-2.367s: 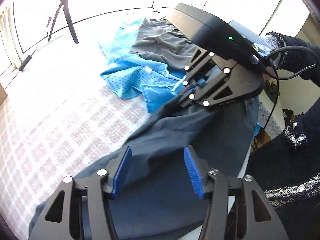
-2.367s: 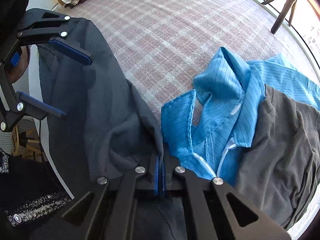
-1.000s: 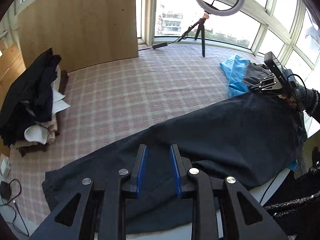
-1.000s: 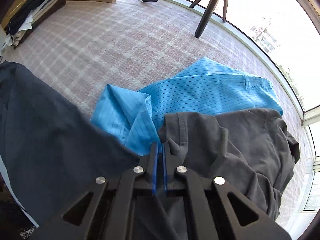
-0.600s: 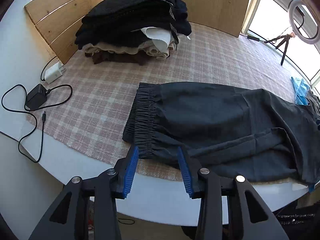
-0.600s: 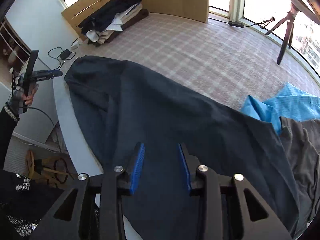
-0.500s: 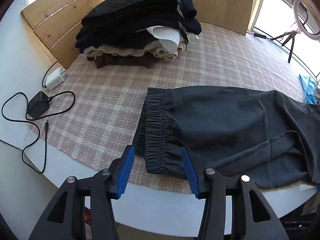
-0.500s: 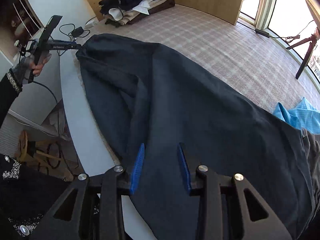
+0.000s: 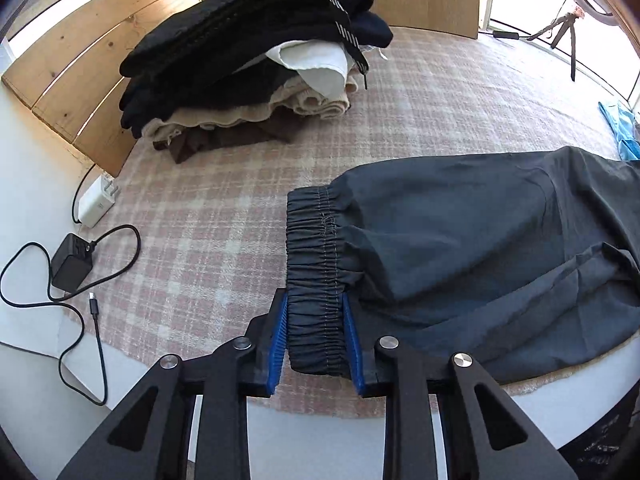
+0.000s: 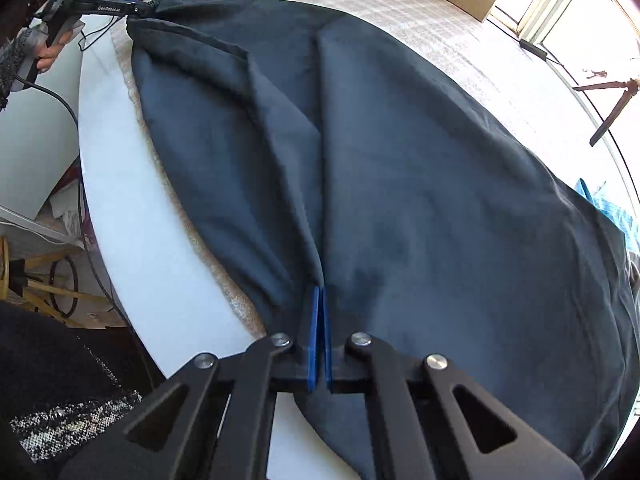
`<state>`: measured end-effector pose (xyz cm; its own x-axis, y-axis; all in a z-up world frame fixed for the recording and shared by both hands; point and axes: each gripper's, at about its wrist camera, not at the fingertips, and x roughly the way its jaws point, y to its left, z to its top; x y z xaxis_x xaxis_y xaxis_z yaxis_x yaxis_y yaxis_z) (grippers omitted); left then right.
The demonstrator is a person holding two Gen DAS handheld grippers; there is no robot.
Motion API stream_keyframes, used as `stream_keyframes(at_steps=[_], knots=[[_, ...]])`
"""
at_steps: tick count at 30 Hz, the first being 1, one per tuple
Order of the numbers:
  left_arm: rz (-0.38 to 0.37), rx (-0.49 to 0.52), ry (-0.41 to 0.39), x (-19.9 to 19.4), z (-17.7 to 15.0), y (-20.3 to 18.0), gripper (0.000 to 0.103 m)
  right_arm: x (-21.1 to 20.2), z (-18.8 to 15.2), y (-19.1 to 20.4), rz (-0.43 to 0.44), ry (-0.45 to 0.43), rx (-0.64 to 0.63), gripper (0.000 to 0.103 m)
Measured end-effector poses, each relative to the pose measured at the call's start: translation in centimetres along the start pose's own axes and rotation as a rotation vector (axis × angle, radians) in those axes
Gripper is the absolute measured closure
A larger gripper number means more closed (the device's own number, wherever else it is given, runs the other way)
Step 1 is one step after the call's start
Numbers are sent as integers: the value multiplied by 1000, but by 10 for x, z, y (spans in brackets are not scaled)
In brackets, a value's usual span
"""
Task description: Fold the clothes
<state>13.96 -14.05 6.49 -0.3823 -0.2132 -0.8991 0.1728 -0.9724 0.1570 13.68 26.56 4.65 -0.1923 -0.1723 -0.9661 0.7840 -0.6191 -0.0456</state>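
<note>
The dark trousers [image 9: 460, 240] lie flat on the plaid cloth [image 9: 224, 240]. The left gripper [image 9: 314, 336] is closing its blue pads on the elastic waistband [image 9: 316, 260] at 6 o'clock. The right gripper [image 10: 319, 340], fingers pressed together, pinches trouser fabric. Folded clothes stack [image 9: 248, 52] at 11 o'clock.

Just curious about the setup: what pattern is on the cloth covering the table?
A faded pink-and-cream plaid tablecloth, clearest in the left wrist view.

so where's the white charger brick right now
In the left wrist view the white charger brick lies at the left edge of the plaid cloth, just above the black adapter and below-left of the stack of folded clothes.
</note>
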Motion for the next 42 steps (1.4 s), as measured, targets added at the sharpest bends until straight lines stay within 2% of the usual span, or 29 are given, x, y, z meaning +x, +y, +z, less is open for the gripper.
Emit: stream_keyframes(at_steps=[4, 5, 8, 9, 11, 12, 14, 16, 17, 18, 20, 22, 24, 25, 26, 27, 28, 29, 33, 35, 36, 38, 40, 42], knots=[[-13, 56, 18, 11, 1, -1, 78, -21, -6, -8, 75, 18, 2, 100], [-3, 81, 18, 13, -1, -4, 78, -27, -5, -7, 63, 9, -13, 100], [-37, 76, 8, 11, -3, 0, 78, -42, 1, -3, 41, -29, -40, 98], [-45, 70, 5, 11, -3, 2, 78, -45, 6, -1, 45, -48, -38, 93], [-62, 57, 1, 11, -3, 5, 77, -42, 18, 6, 47, -76, -49, 59], [-69, 52, 2, 12, -3, 6, 77, -38, 26, 12, 45, -85, -63, 56], [-81, 48, 3, 12, -4, 6, 77, -28, 40, 23, 41, -101, -90, 56], [-79, 56, 3, 14, -4, 4, 78, -11, 53, 33, -23, -75, -118, 59], [-80, 59, 3, 15, -4, 4, 78, -3, 57, 36, -64, -55, -132, 85], [-81, 62, 2, 16, -3, 4, 78, 5, 57, 32, -85, -20, -141, 103], [-86, 61, -4, 18, -2, 6, 78, 6, 53, 22, -72, 27, -125, 101], [-96, 53, -17, 18, 0, 9, 78, -13, 45, 19, 31, 20, -125, 101], [-107, 42, -17, 19, 1, 11, 76, -29, 35, 28, 140, 36, -178, 101], [-111, 41, -13, 20, 1, 12, 75, -28, 33, 34, 149, 55, -203, 100], [-115, 41, -9, 21, 2, 13, 75, -28, 32, 41, 157, 74, -228, 92], [-117, 44, -10, 21, 2, 13, 75, -25, 33, 44, 123, 86, -239, 84], [-122, 45, -10, 21, 2, 12, 75, -22, 36, 45, 97, 99, -235, 66], [-127, 46, -10, 20, 2, 12, 75, -26, 40, 40, 137, 73, -197, 60], [-79, 101, -11, 17, 4, 9, 74, -44, 58, 20, 297, -32, -44, 60], [-69, 90, -22, 12, 3, 16, 72, -44, 71, 13, 313, -107, 36, 60], [-61, 75, -29, 8, 3, 21, 66, -39, 75, 14, 298, -125, 47, 60], [-33, 40, -53, -1, 1, 32, 64, -23, 86, 19, 257, -142, 67, 60], [-17, 35, -62, -7, 0, 37, 62, -3, 87, 23, 238, -95, 68, 68], [-11, 51, -65, -10, -2, 37, 61, 15, 86, 31, 158, -48, 18, 71]])
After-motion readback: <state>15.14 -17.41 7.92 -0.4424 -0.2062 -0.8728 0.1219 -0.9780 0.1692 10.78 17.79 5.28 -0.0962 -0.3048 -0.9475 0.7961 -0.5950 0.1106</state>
